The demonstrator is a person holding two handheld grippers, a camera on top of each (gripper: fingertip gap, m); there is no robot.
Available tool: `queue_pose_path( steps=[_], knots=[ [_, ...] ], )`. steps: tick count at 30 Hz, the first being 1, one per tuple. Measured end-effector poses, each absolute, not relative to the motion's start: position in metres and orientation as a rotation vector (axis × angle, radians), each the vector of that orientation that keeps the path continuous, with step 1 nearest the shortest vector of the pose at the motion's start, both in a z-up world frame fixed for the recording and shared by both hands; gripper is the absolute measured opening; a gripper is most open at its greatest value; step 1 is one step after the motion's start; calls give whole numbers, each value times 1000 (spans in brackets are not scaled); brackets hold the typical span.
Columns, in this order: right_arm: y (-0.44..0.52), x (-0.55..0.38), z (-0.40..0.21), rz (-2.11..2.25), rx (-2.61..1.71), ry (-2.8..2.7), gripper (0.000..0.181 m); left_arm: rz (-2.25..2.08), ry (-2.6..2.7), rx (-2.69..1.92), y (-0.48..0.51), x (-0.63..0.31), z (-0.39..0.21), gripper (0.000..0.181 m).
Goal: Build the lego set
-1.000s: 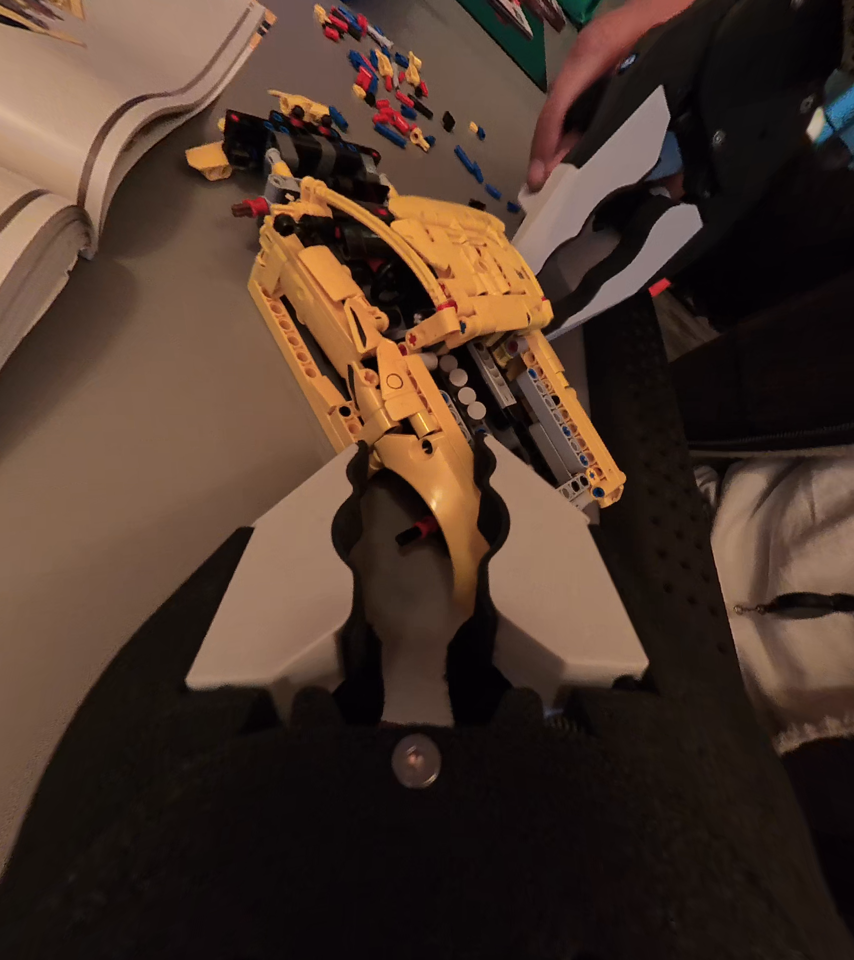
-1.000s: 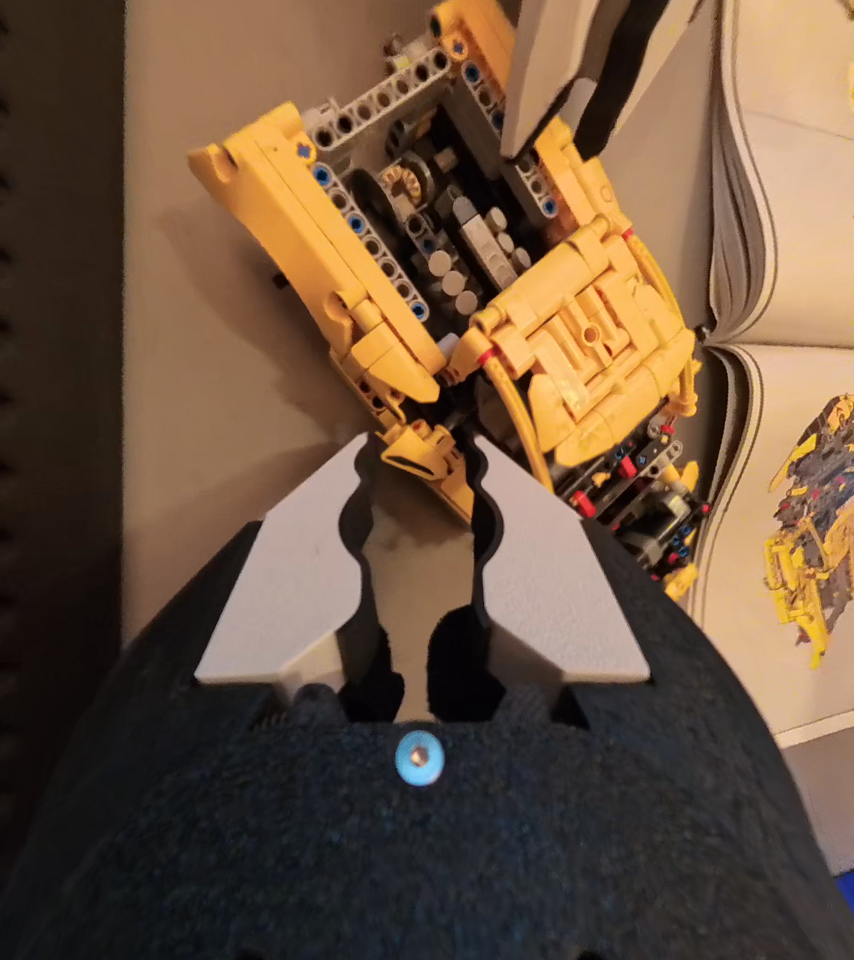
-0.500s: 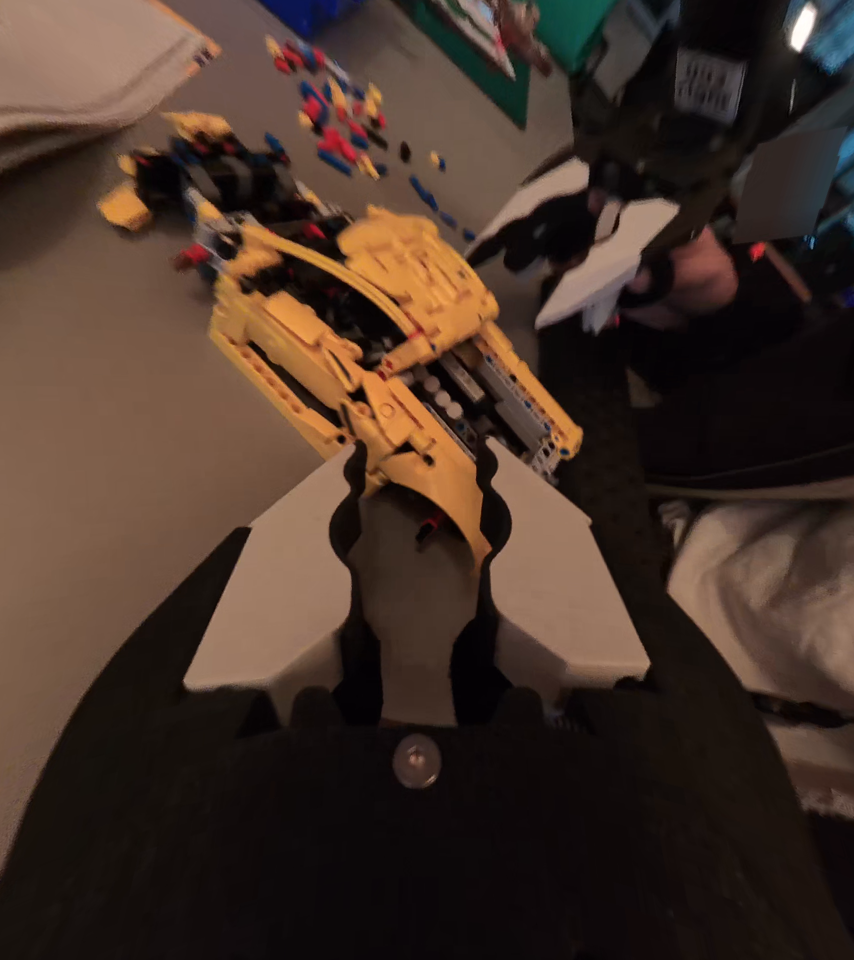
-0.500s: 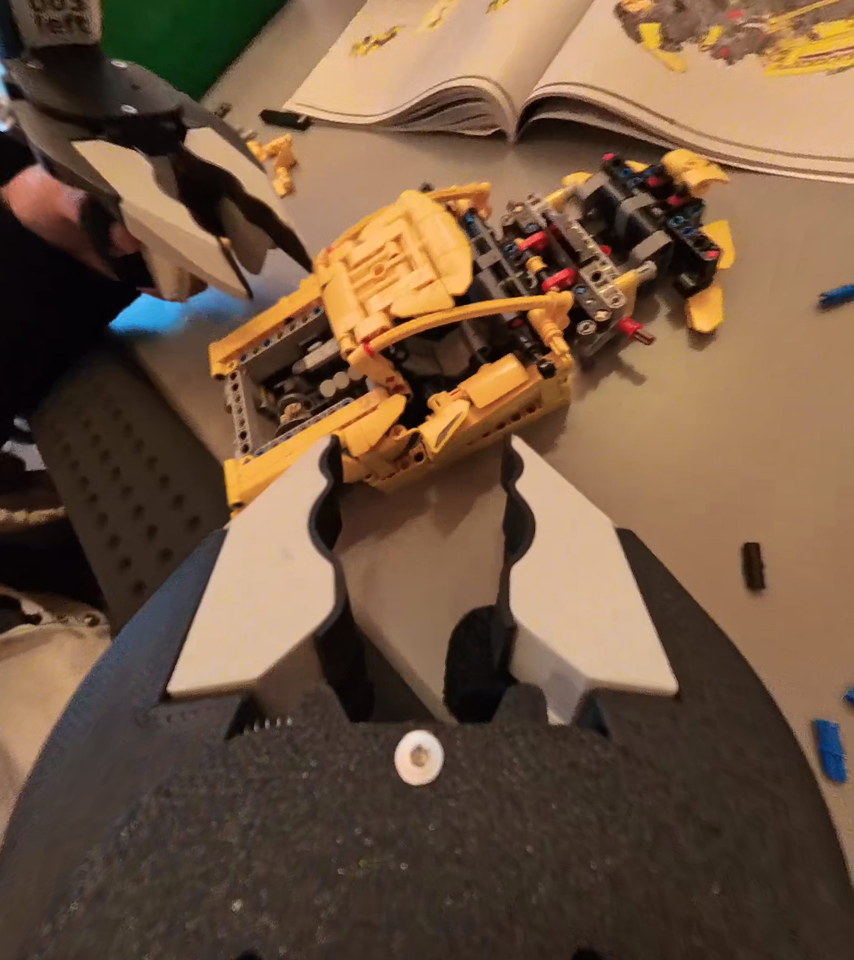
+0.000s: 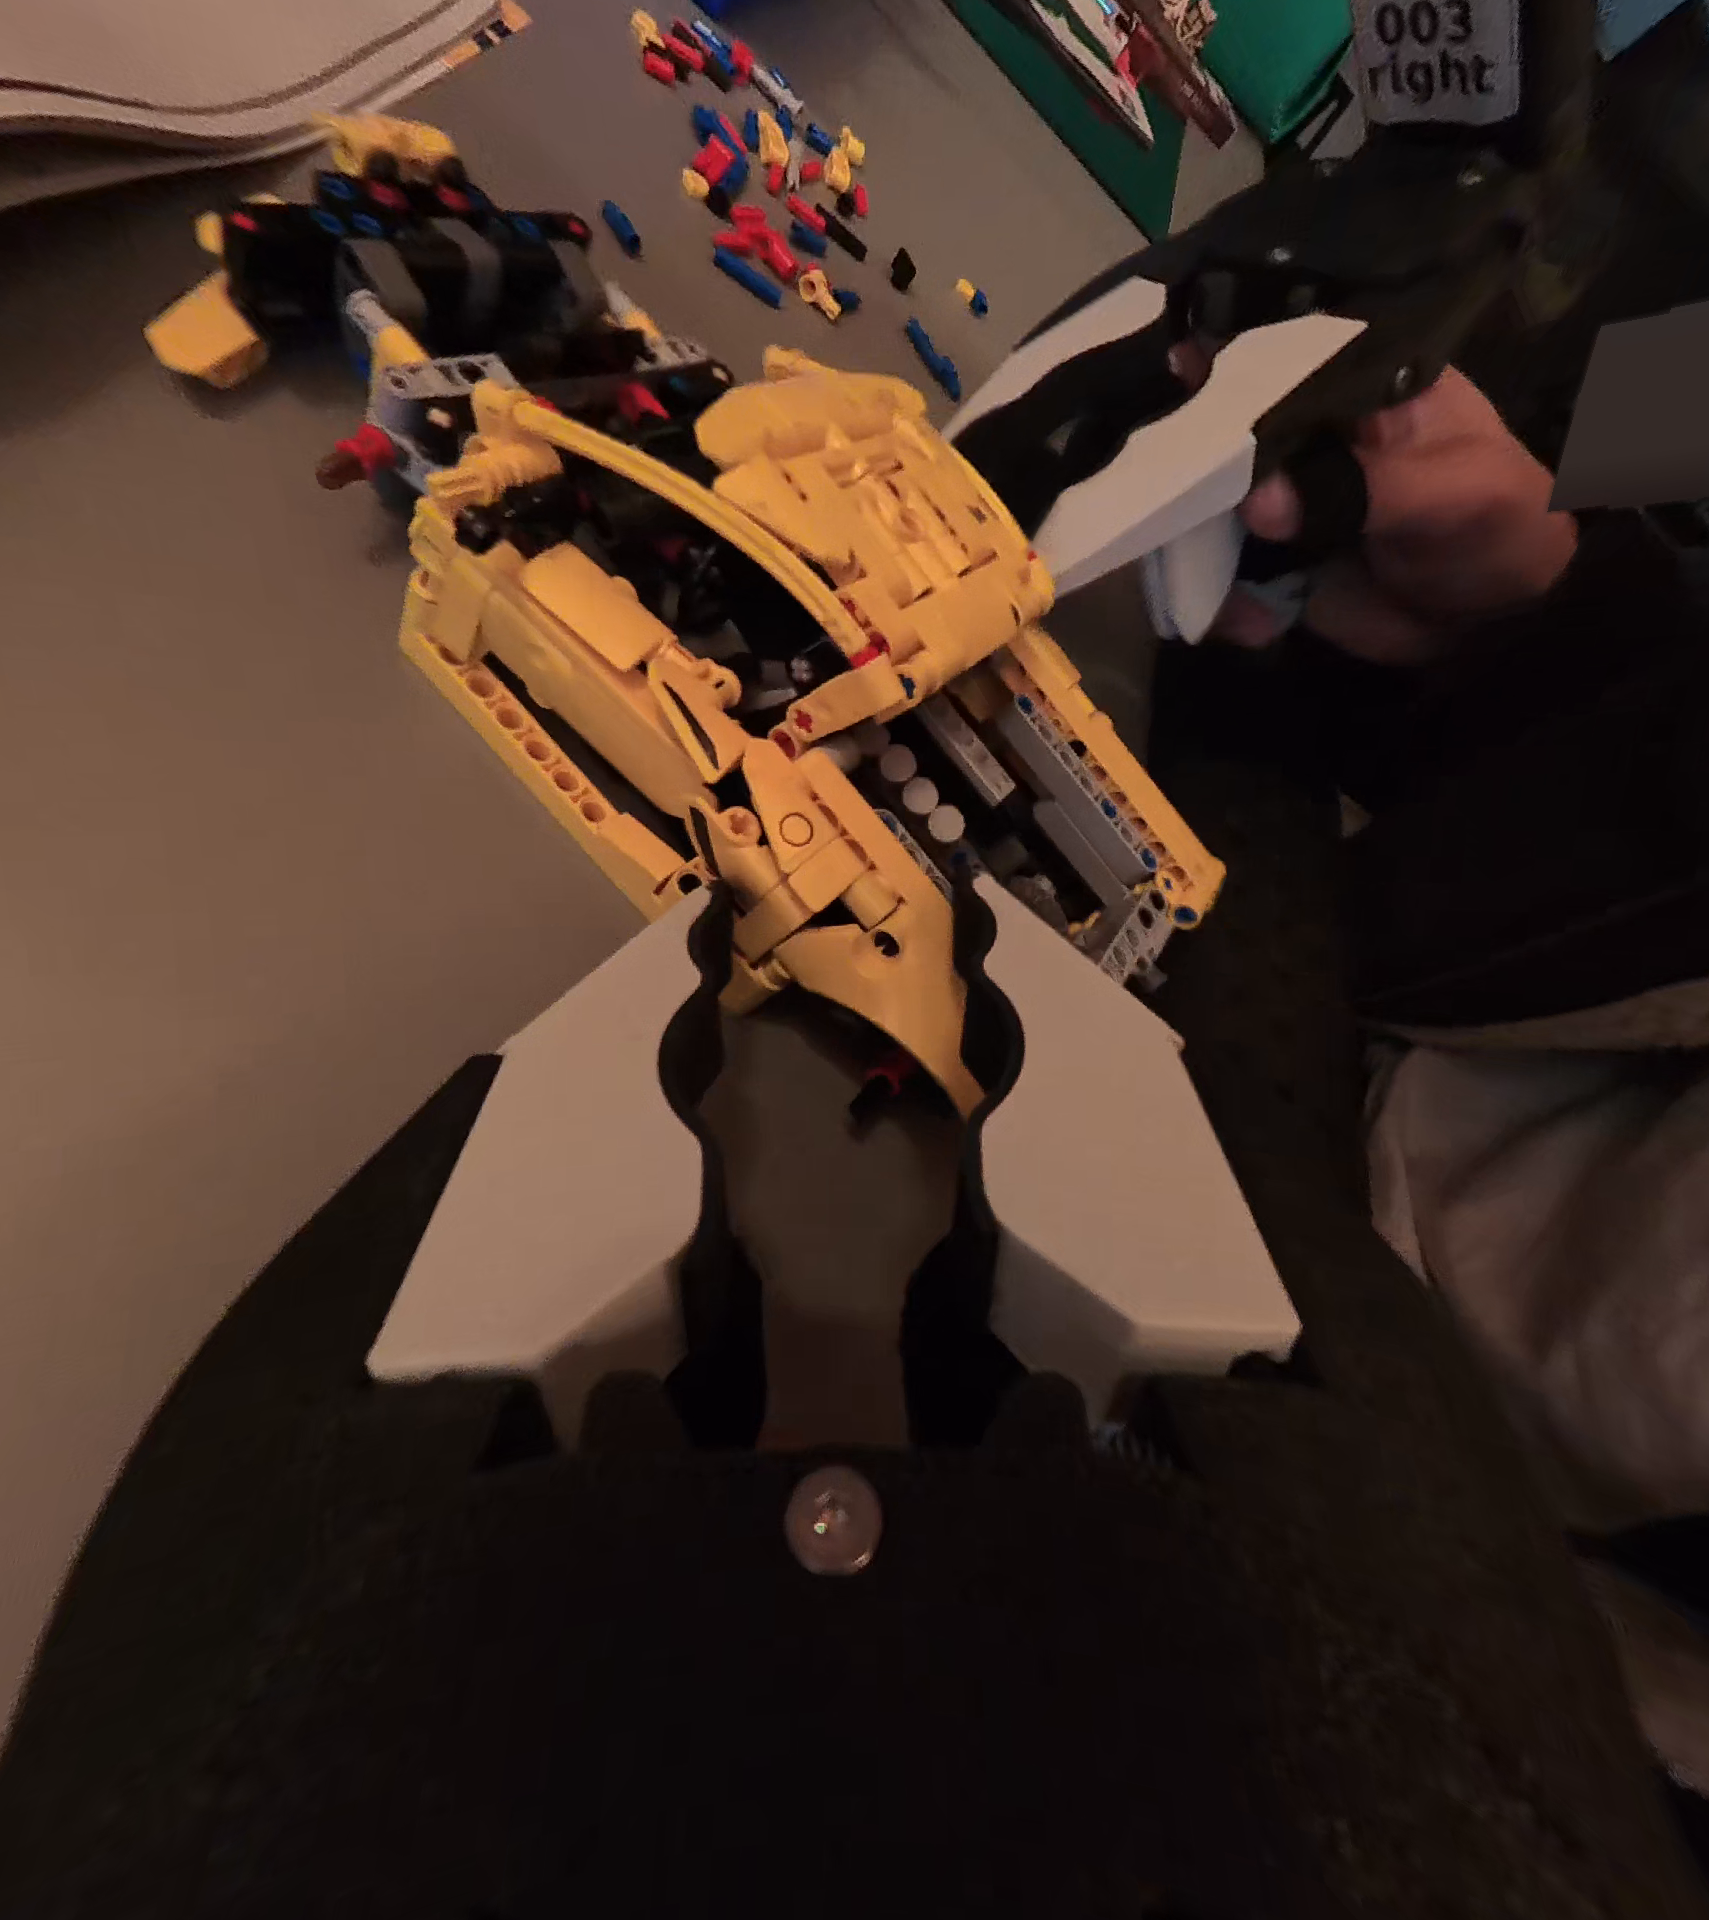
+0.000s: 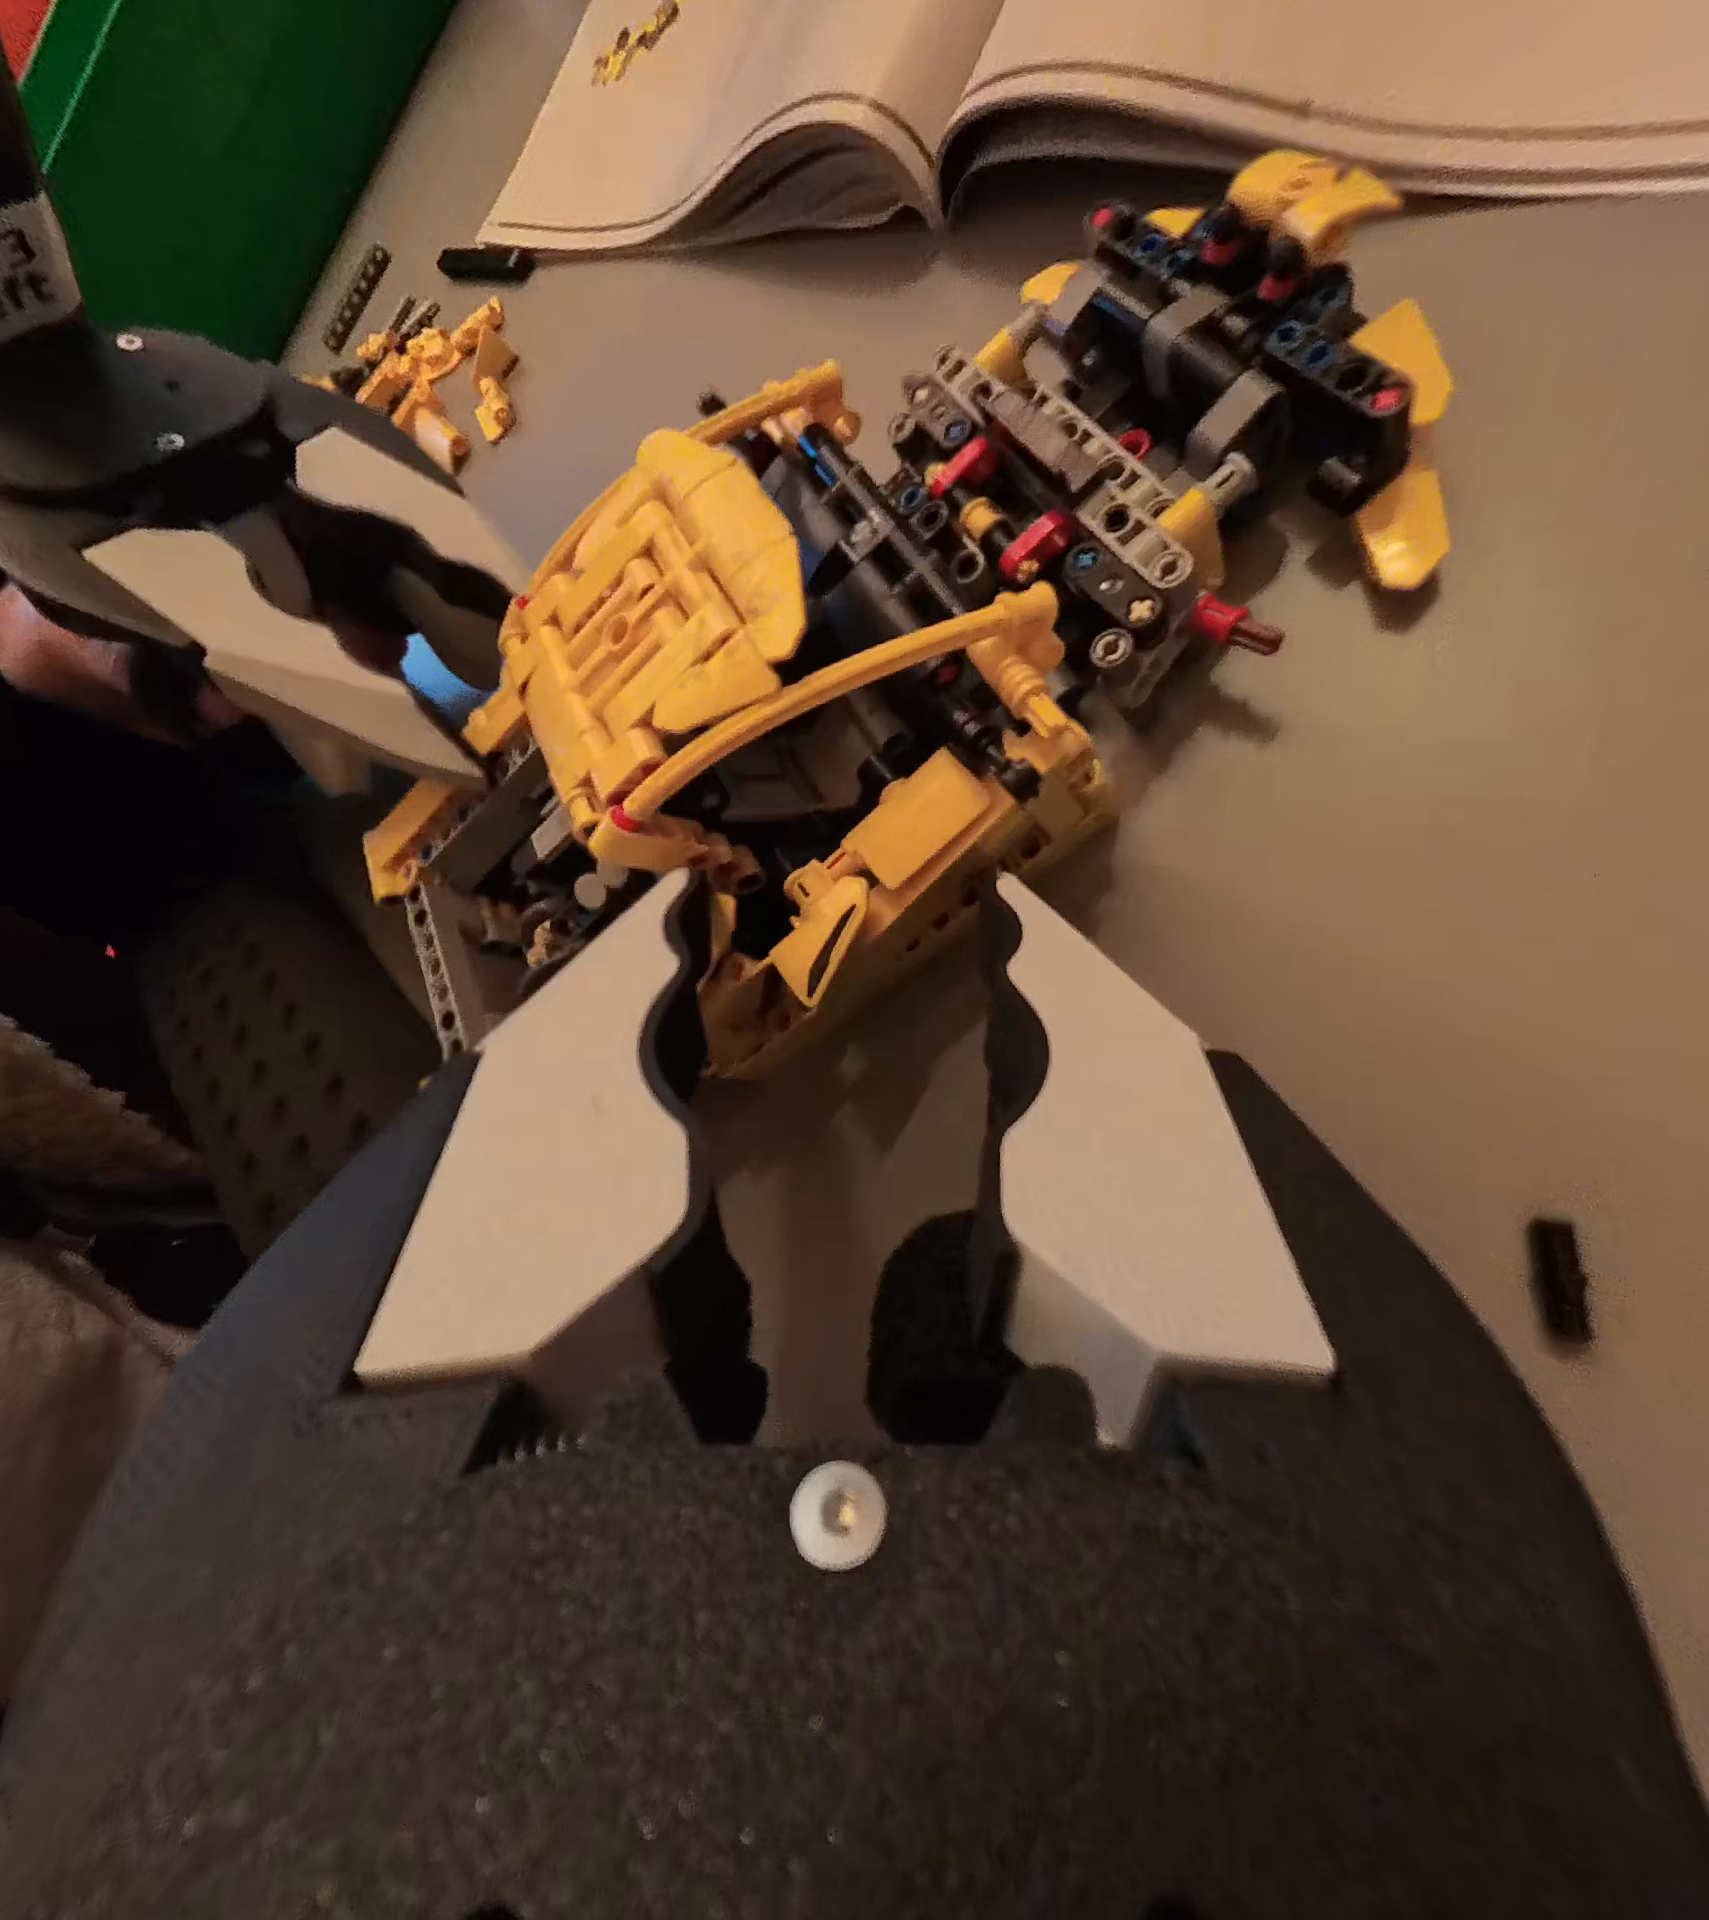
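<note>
A half-built yellow Lego car [image 5: 829, 540] lies on the grey table, its dark chassis end [image 5: 393, 260] pointing away. My left gripper [image 5: 839, 925] is shut on the curved yellow panel [image 5: 891, 977] at the car's near corner. In the right wrist view the car [image 6: 663, 603] lies in the middle, with my left gripper [image 6: 491, 675] at its left corner. My right gripper [image 6: 839, 894] is open, and the car's yellow side panel [image 6: 829, 966] sits between its fingertips. It also shows in the left wrist view [image 5: 1037, 488], beside the roof.
An open instruction book [image 6: 933, 104] lies at the far side. Loose red, blue and yellow pieces [image 5: 777, 208] are scattered beyond the car. Small yellow parts [image 6: 434, 374] lie near a green box [image 6: 206, 156]. A black piece [image 6: 1556, 1288] lies at the right. A person's lap [image 5: 1556, 1299] is at the table edge. My left tips are roughly 15 cm from the open instruction book [image 6: 933, 104].
My right gripper swung from above the car to its side and opened wider around the side panel. My left gripper kept its hold on the yellow panel while both views shifted.
</note>
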State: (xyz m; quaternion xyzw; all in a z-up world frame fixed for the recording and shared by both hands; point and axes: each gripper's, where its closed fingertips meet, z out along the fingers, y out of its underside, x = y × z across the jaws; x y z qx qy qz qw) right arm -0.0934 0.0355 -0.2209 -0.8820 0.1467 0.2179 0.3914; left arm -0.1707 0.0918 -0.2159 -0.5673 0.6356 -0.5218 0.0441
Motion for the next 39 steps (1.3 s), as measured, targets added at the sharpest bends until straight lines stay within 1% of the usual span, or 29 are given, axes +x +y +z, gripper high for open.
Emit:
queue_pose_path(
  steps=[2,3,6,8,14,17,19,20,24,29,31,37,39],
  knots=[
    [43,-87,-222,556,-2239,352,46,-1618,1951,-1742,91,-174,-215,43],
    [46,-82,-224,547,-2251,338,40,-1640,1963,-1745,88,-176,-214,43],
    [54,-76,-223,583,-2274,302,42,-1699,2032,-1709,76,-183,-213,39],
    [52,-74,-217,600,-2269,307,46,-1707,2056,-1672,73,-185,-212,31],
    [15,-70,-200,406,-2243,377,46,-1647,2004,-1692,92,-185,-212,30],
    [7,-74,-207,318,-2219,346,44,-1629,1956,-1672,98,-183,-207,30],
    [6,-76,-211,256,-2201,302,36,-1614,1945,-1642,99,-182,-205,30],
    [5,-78,-212,245,-2192,279,35,-1592,1950,-1627,99,-181,-206,30],
    [3,-95,-204,366,-2088,214,35,-1503,1987,-1573,101,-180,-215,30],
    [-1,-97,-190,456,-1974,210,34,-1598,2037,-1456,87,-182,-211,30],
    [-3,-99,-186,507,-1945,208,37,-1607,2055,-1419,87,-184,-212,30],
    [-8,-102,-177,544,-1881,190,38,-1766,1942,-1436,92,-184,-189,30],
    [-8,-103,-176,564,-1878,189,39,-1725,1927,-1423,91,-184,-185,30]
  ],
)
